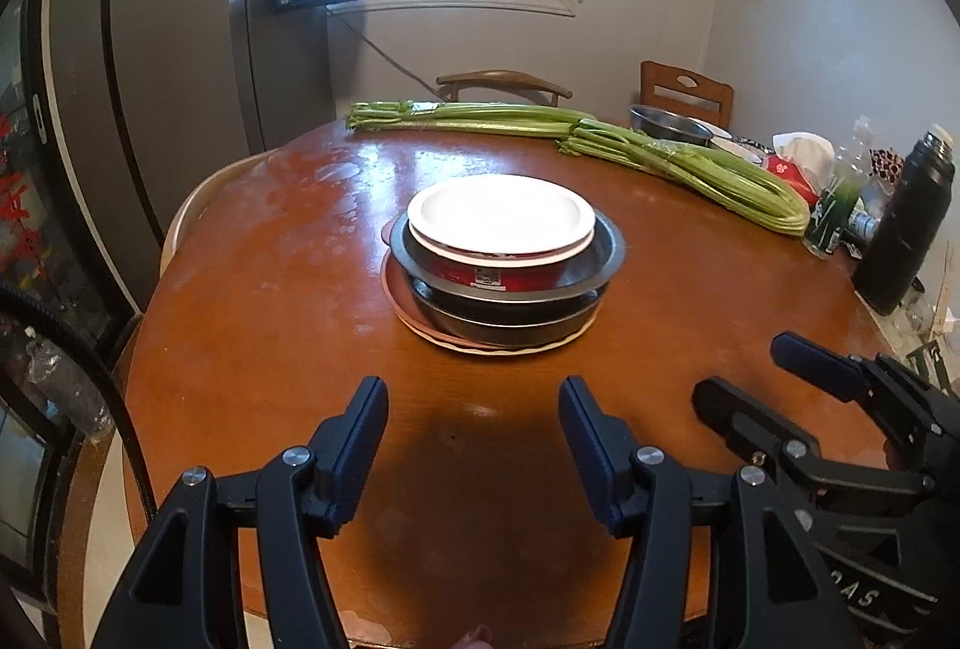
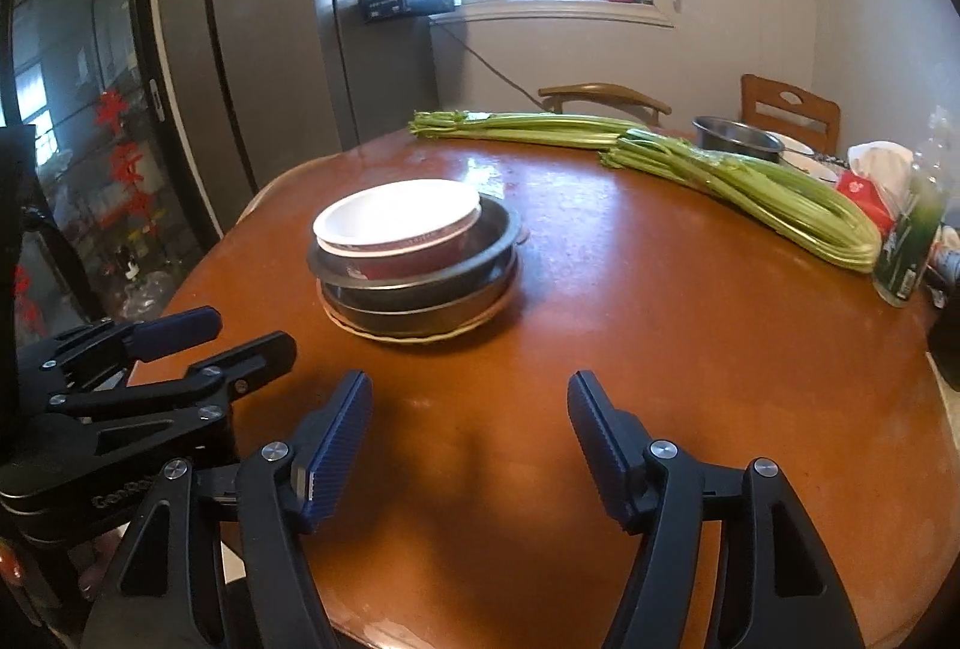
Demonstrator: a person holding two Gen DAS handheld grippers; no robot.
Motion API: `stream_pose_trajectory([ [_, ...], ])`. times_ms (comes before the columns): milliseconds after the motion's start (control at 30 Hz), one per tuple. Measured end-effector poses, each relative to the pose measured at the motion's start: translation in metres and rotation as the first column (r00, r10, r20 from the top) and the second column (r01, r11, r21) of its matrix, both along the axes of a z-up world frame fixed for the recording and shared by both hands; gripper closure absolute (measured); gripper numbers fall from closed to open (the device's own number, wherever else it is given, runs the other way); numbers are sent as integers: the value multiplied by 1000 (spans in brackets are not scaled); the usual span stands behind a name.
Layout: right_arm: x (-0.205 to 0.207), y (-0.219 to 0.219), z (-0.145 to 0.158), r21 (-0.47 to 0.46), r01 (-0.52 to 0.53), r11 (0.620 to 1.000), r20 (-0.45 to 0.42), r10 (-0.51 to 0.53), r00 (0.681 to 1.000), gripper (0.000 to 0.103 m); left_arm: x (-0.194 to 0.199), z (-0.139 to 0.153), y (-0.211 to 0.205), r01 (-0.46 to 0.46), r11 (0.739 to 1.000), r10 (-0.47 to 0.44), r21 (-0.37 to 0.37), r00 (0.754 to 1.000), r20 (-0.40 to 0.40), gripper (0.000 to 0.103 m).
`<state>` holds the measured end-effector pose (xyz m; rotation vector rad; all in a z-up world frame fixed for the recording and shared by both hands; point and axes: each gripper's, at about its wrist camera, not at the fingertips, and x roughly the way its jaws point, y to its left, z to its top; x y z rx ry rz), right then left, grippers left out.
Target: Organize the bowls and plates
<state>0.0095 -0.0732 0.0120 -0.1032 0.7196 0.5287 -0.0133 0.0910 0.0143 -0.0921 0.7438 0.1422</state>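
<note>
A stack of dishes stands mid-table: a white plate (image 1: 501, 214) on top of a red bowl (image 1: 510, 277), inside two grey metal bowls (image 1: 510, 316), on a flat pale plate (image 1: 456, 340). The stack also shows in the right wrist view (image 2: 414, 259). My left gripper (image 1: 474, 409) is open and empty, low over the table in front of the stack. My right gripper (image 2: 471, 403) is open and empty, to the right of the left one; it also shows in the left wrist view (image 1: 762, 379).
Two celery bunches (image 1: 678, 160) lie across the far side of the round wooden table (image 1: 270, 289). A metal bowl (image 1: 669, 122), white dishes, a tissue pack, a green bottle (image 2: 906, 253) and a black flask (image 1: 906, 229) stand at the right. Chairs and a fridge (image 1: 168, 79) stand behind.
</note>
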Motion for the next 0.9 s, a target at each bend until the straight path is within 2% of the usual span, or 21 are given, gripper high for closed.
stream_pose_trajectory([
  [300, -9, -9, -4, 14, 22, 1000, -4, -22, 1000, 32, -8, 0, -3, -25, 999, 25, 26, 1000, 3, 44],
  [400, -10, -9, -7, 8, 30, 1000, -5, -30, 1000, 29, -9, -4, -6, -12, 1000, 12, 17, 1000, -11, 44],
  [900, -15, -9, -15, -5, 27, 1000, -28, -27, 999, 29, -8, -12, -5, -20, 1000, 20, 13, 999, -27, 43],
])
